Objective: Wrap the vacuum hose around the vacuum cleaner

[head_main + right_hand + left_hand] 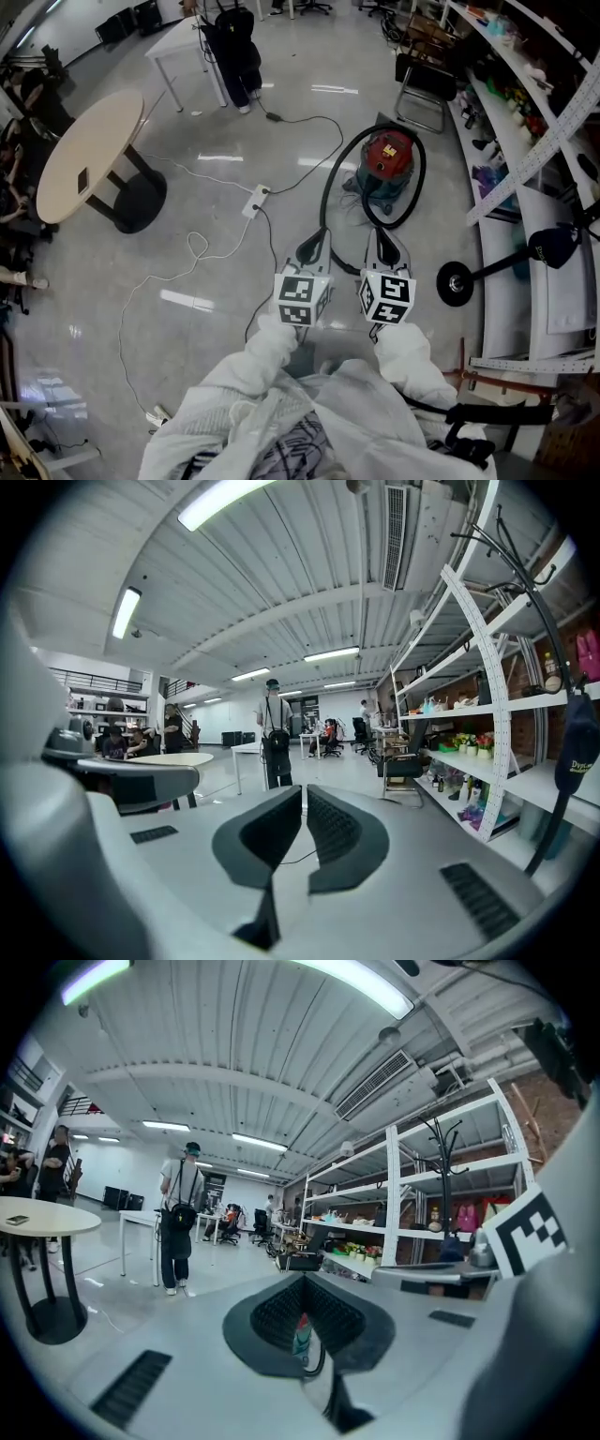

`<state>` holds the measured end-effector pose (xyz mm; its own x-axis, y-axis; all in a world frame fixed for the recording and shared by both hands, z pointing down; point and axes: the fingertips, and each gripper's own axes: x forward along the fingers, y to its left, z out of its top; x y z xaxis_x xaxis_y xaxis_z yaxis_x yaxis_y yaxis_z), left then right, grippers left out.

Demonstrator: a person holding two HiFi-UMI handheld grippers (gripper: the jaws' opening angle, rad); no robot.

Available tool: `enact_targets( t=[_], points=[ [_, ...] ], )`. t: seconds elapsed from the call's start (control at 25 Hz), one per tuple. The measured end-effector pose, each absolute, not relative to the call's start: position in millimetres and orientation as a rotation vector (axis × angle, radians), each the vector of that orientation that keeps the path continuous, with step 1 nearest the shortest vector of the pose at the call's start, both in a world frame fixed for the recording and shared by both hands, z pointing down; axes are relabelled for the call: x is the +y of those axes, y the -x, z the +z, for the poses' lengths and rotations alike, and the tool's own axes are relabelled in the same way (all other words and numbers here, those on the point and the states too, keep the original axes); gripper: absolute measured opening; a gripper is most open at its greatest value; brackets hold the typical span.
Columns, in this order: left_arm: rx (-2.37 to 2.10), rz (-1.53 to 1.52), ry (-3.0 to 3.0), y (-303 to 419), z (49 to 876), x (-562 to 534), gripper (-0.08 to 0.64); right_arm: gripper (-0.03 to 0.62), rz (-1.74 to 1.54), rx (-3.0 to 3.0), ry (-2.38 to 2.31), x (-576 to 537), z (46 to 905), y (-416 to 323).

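Observation:
The vacuum cleaner (388, 156), with a red top and a dark blue body, stands on the grey floor ahead of me. Its black hose (327, 187) curves in a wide loop around the body and trails back toward my grippers. My left gripper (312, 251) and right gripper (382, 248) are held side by side just short of the vacuum, both shut with nothing between the jaws. In the left gripper view the gripper (302, 1283) shows only a sliver of the vacuum (301, 1335) through the slit. The right gripper (305, 791) points level across the room.
A white power strip (256, 201) with cables trailing over the floor lies to the left. A round beige table (84, 155) stands far left. A person with a black backpack (234, 47) stands by a white table. Shelving (525, 141), a chair (422, 84) and a black stand base (455, 281) line the right.

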<state>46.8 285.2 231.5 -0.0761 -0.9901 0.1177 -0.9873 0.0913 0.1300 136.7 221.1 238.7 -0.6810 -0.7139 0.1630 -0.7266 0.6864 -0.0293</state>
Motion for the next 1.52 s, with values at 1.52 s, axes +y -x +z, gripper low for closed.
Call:
enact_targets(
  t=[1.52],
  points=[
    [-1.307, 0.213, -2.581, 69.6, 766.5, -104.1, 0.002, 0.015, 0.957, -1.519, -2.148, -23.1, 882.9, -91.4]
  ],
)
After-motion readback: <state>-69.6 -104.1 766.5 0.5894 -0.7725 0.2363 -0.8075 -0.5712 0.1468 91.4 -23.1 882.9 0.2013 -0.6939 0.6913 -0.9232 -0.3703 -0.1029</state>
